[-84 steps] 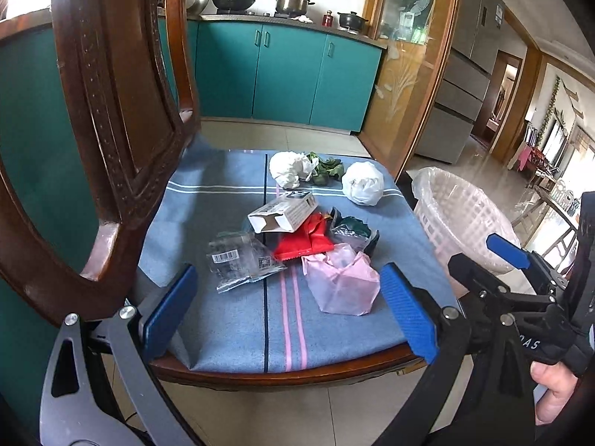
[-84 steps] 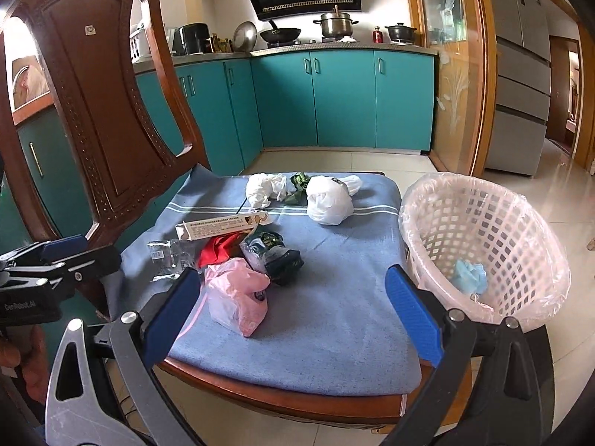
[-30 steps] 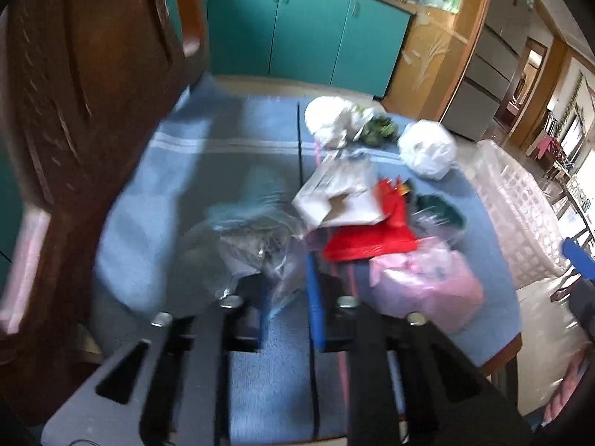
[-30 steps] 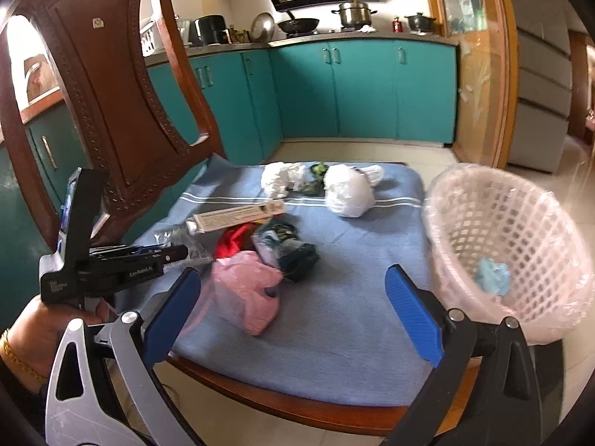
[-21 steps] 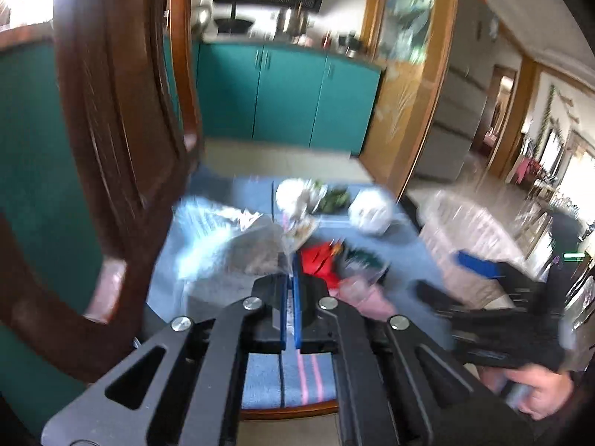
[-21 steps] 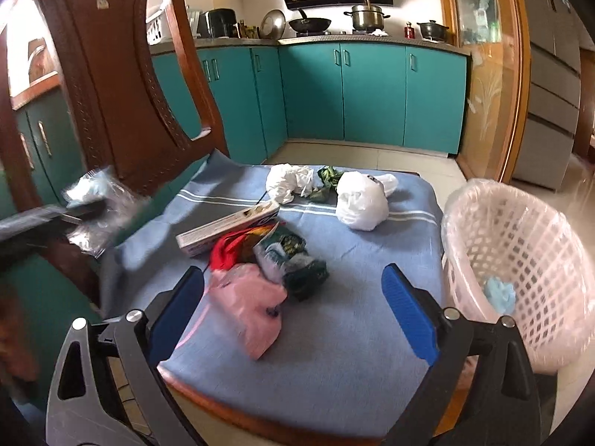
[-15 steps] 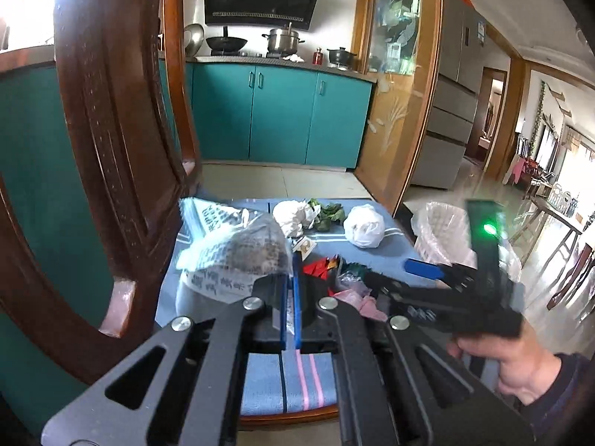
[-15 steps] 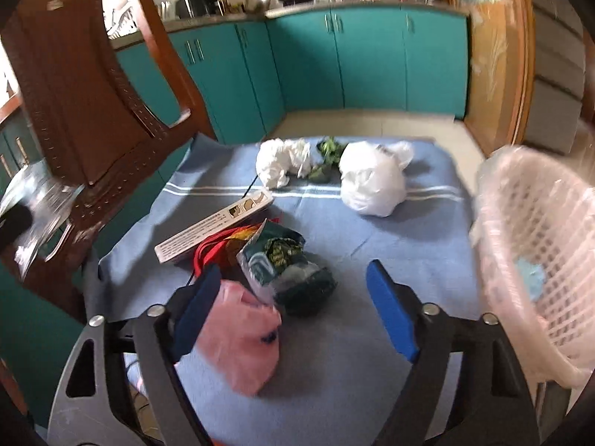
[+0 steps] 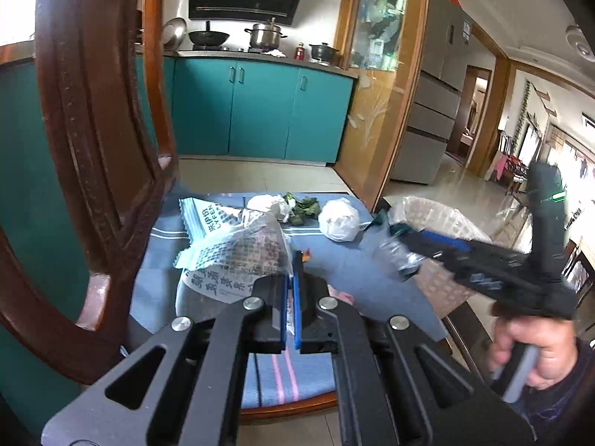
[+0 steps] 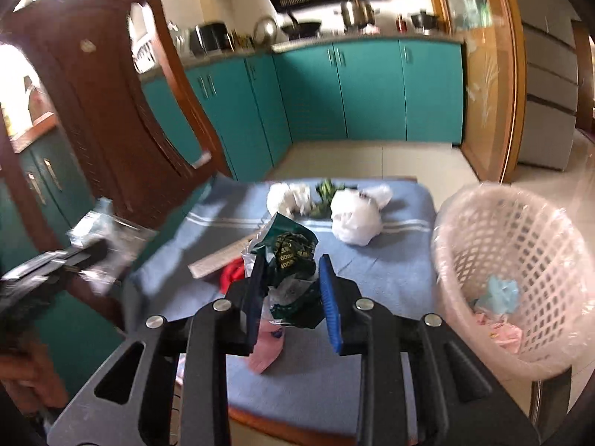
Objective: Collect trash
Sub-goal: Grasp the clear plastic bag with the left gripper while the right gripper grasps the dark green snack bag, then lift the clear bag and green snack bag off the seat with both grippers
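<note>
Clear printed wrapper (image 9: 238, 256), clamped in the left gripper (image 9: 289, 297) above the chair cushion (image 10: 390, 260); right gripper (image 10: 292, 297), jaws just closing, grips a dark green packet (image 10: 293, 260), its lower part hidden.

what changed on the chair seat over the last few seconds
The left gripper closed on the clear printed plastic wrapper and lifted it off the blue cloth. The right gripper has just been closing around the dark green foil packet. The white knotted bag and pink mesh basket stayed put.
</note>
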A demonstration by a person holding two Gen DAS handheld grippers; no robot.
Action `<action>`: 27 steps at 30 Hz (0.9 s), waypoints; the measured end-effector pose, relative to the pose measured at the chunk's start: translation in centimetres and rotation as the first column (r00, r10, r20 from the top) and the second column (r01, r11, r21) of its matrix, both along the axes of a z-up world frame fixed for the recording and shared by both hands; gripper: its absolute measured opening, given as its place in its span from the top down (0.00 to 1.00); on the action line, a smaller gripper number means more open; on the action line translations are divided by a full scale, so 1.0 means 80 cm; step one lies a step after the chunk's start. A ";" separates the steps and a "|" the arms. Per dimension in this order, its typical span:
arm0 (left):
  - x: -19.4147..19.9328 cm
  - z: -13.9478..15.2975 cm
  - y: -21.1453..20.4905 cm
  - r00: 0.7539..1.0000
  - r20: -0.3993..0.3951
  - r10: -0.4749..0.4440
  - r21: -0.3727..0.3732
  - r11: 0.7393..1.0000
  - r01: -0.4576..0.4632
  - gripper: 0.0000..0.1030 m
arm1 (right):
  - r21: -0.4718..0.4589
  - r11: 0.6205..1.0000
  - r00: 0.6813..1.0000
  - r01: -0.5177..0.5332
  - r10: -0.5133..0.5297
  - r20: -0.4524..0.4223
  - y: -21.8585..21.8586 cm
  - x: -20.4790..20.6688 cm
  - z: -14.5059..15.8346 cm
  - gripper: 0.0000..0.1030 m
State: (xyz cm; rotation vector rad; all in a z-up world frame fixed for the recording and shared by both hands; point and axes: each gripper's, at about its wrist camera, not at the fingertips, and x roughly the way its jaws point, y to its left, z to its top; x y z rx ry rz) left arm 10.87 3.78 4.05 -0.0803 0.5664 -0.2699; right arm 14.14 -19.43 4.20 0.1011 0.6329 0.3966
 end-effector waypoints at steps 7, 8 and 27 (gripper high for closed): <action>-0.003 -0.006 -0.025 0.999 -0.014 -0.039 0.031 0.999 0.039 0.97 | -0.026 0.999 0.999 -0.037 0.037 -0.003 0.011 -0.017 -0.004 0.72; -0.002 -0.008 -0.027 0.999 -0.019 -0.040 0.034 0.999 0.041 0.97 | -0.027 0.999 0.999 -0.040 0.040 -0.009 0.013 -0.015 -0.008 0.72; 0.016 -0.019 -0.030 0.998 -0.060 -0.023 0.044 0.999 0.026 0.97 | -0.036 0.998 0.998 -0.055 0.054 -0.023 0.021 -0.016 -0.015 0.72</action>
